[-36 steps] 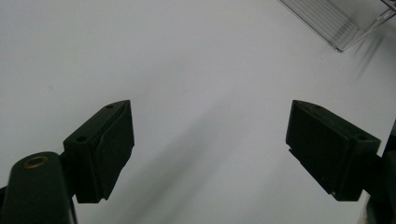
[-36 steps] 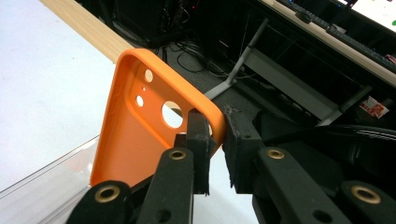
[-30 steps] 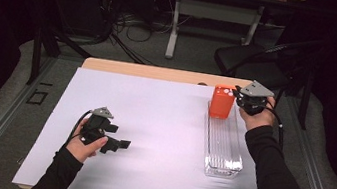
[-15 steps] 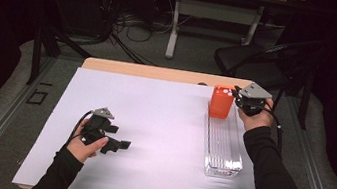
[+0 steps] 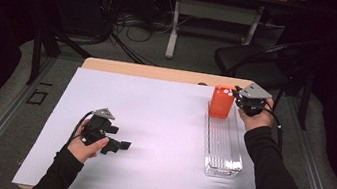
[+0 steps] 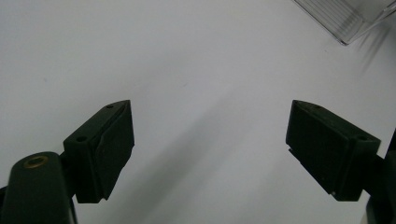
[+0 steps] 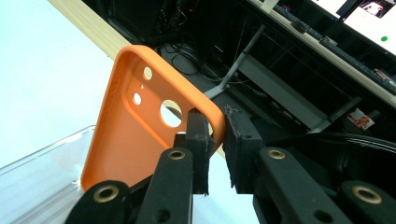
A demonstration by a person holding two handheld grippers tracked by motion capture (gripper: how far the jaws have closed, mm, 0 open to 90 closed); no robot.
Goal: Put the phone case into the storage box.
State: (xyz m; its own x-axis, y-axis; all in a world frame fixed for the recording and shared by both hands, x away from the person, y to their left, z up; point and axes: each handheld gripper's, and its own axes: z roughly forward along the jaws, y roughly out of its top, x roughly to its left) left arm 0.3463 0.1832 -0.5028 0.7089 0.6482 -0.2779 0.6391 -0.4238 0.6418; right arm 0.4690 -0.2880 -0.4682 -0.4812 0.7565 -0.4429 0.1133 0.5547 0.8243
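High view: the right gripper [image 5: 242, 98] holds an orange phone case [image 5: 221, 101] upright at the far end of a clear plastic tray [image 5: 223, 150]; the left gripper [image 5: 116, 144] rests on the white table cover [image 5: 152, 122], well apart.

Left gripper view: its jaws stand wide, nothing between them.

Right gripper view: the jaws pinch only the case's [image 7: 135, 121] thin rim near one corner. With so narrow a bite, the case could pivot or slip free and miss the tray [image 7: 37, 182].

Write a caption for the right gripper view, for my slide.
Right gripper shut on the rim of an orange phone case, held tilted over a clear plastic tray on the white table.
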